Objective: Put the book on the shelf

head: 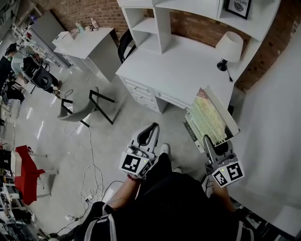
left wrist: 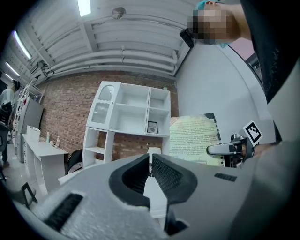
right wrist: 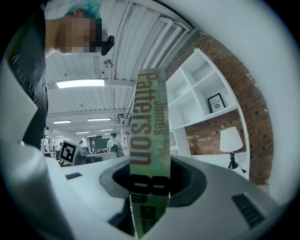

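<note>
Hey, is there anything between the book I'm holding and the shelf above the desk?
Nothing visible blocks the way. The book, clamped in the right gripper, faces the shelf across the desk; only the lamp stands on the desk's right side, beside the route.

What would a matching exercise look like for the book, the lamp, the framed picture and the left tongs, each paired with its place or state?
1 book
2 lamp
3 framed picture
4 left tongs

A closed, empty
B on the white desk
C gripped by the right tongs
D in a shelf compartment

Pairs: 1-C, 2-B, 3-D, 4-A
</note>
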`<state>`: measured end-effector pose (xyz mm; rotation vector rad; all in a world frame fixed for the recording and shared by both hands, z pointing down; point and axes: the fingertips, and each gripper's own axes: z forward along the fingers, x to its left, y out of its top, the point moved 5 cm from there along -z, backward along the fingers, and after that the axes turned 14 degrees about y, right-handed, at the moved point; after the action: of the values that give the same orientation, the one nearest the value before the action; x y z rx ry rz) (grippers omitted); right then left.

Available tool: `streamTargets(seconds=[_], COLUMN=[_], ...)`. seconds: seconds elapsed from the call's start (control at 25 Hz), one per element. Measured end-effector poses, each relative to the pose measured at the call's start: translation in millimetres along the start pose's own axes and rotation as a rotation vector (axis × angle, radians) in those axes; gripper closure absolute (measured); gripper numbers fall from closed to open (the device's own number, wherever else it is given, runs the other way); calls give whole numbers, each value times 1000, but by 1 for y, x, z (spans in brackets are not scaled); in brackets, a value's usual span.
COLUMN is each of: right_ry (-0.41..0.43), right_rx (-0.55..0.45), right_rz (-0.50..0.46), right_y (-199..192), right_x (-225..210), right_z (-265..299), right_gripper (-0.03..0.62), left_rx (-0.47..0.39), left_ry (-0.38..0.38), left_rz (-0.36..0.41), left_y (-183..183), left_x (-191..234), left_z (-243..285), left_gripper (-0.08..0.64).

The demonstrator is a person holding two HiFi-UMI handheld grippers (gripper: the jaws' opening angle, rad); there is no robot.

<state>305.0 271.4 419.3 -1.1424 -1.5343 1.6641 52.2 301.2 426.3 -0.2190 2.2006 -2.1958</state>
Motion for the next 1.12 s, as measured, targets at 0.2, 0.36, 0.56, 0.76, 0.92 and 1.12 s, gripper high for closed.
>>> streamTargets(seconds=[0.2,0.36,0.56,0.76,0.92,1.12], right_ry=[-7,-24,-47,-73,-94,-120], right_rx=[7,1,6,33,47,45], right_rz=[11,-8,1,24,48,41], right_y=[14,19,14,8,3,2], right_x=[-31,-41,-40,-54,-59,-62], right_z=[48,66,69,112,140,150], right_gripper=[430,430,430,430,430,430], left_rx=[21,18,20,0,45,51], left_ry=[-6,-3,-11,-26,-48,-59], left_rz=[1,-16,-10,-67,-69,-71], left_y=[3,11,3,4,-6,-11], left_x=[34,48,59,95,123,140], left_z=[46,61,64,98,113,126], left_gripper=[525,525,525,525,525,525])
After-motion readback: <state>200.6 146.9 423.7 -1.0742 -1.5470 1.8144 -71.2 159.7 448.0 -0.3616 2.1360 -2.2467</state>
